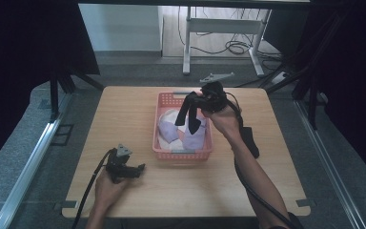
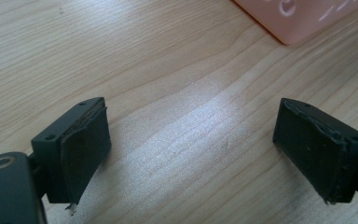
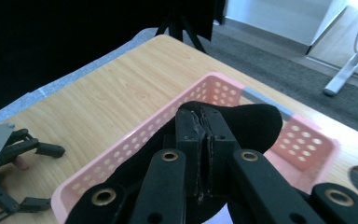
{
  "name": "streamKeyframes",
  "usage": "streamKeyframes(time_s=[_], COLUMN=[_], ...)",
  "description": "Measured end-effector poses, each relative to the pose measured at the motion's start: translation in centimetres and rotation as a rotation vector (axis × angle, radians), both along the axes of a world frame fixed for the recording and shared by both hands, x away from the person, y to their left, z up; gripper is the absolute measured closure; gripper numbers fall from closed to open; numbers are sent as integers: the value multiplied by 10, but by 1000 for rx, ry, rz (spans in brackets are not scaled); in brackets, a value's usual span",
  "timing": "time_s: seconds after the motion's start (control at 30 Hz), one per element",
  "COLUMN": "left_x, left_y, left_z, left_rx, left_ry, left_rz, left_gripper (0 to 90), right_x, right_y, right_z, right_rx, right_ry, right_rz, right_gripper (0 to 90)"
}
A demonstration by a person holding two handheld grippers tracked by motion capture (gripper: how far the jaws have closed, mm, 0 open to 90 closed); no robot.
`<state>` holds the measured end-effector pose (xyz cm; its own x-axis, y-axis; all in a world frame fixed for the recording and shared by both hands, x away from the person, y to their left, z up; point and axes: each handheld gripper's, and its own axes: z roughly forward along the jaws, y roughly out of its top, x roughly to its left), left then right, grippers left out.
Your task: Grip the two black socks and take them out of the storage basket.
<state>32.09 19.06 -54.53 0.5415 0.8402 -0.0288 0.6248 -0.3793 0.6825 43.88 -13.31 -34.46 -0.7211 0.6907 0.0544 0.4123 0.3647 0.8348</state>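
A pink perforated basket point(image 1: 183, 153) stands mid-table, with lavender point(image 1: 169, 131) and white socks inside. Above it my right gripper point(image 1: 190, 101) is shut on a black sock point(image 1: 192, 121), which dangles over the basket's inside. In the right gripper view the jaws point(image 3: 204, 116) are pressed together, the black sock point(image 3: 256, 121) bulges past them, and the basket point(image 3: 135, 144) lies below. My left gripper point(image 1: 140, 168) rests on the table at the front left, open with nothing between its jaws point(image 2: 193, 149). It also lies at the far left of the right gripper view point(image 3: 44, 177).
A dark strip, probably another black sock point(image 1: 251, 141), lies on the table right of the basket. A corner of the basket point(image 2: 303, 18) sits ahead of the left gripper. Black curtains and stand legs flank the table, with a white desk frame point(image 1: 219, 28) behind.
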Motion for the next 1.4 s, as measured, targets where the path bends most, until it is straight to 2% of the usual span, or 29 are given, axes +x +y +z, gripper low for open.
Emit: streamKeyframes(time_s=[0.2, 0.3, 0.33, 0.37, 0.67, 0.8, 1.03, 1.1, 1.23, 1.4], left_x=[0, 0, 0, 0, 0, 0, 0, 0, 0, 0], left_y=[0, 0, 0, 0, 0, 0, 0, 0, 0, 0], left_z=[0, 0, 0, 0, 0, 0, 0, 0, 0, 0], left_rx=[-1, -1, 0, -3, -4, -1, 3, 2, 1, 0], left_ry=[0, 0, 0, -1, -2, -1, 0, 0, 2, 2], left_rz=[1, 1, 1, 4, 4, 1, -2, -2, 0, 0], left_gripper=[105, 106, 106, 106, 105, 106, 106, 106, 106, 106], right_x=[-2, -2, -2, -2, -6, -10, -16, -17, -16, -12], right_y=[-27, -41, -52, -52, -94, -111, -141, -150, -165, -175], right_z=[10, 13, 15, 15, 19, 15, 4, -1, -14, -32], right_rx=[25, 24, 27, 27, 14, 16, -16, -9, -30, -51], right_ry=[-12, -18, -22, -22, -33, -29, -32, -22, -6, 14], right_rz=[-51, -79, -96, -96, -179, -224, -299, -316, -354, -396], right_gripper=[870, 869, 869, 869, 869, 869, 868, 867, 865, 863])
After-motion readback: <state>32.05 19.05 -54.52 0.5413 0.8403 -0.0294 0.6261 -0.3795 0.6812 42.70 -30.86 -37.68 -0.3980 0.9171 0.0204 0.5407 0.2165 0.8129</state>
